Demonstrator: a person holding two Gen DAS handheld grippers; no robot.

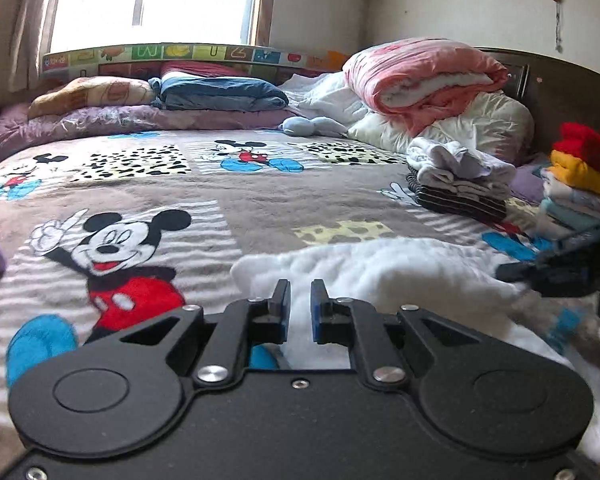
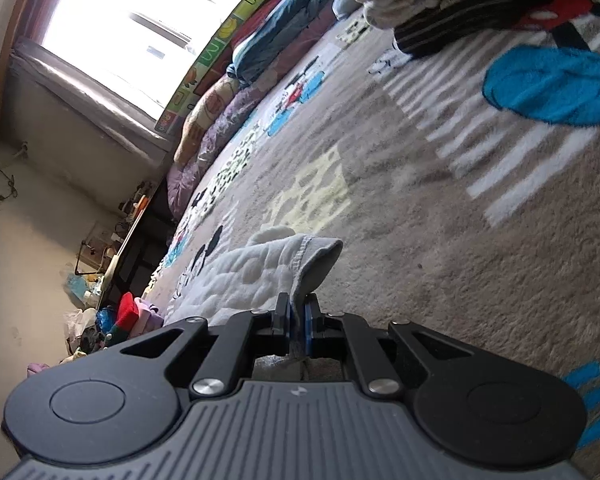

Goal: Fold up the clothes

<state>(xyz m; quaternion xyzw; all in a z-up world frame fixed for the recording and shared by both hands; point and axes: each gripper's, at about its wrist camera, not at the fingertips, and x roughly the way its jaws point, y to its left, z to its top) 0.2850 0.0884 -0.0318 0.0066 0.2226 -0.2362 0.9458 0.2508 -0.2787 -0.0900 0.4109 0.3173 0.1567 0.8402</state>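
The white fleece garment [image 1: 380, 268] lies on the bed [image 1: 260, 192], soft, light and floppy. Right tongs [image 2: 298, 320] pinch its stitched hem at twelve o'clock; left tongs [image 1: 300, 304] hover slightly parted, empty, needing another hem corner.

My left gripper [image 1: 300, 306] sits at 6 o'clock, jaws a little apart with white cloth showing between them; whether the pads touch it I cannot tell; the white garment [image 1: 400, 268] spreads toward 4 o'clock over the Mickey Mouse blanket [image 1: 148, 240]; my right gripper [image 1: 560, 268], blurred, at 3 o'clock against that garment; folded striped stack [image 1: 456, 188] at 2 o'clock; red and yellow pile [image 1: 584, 164] beside it; pink quilt [image 1: 424, 76] at 1 o'clock.
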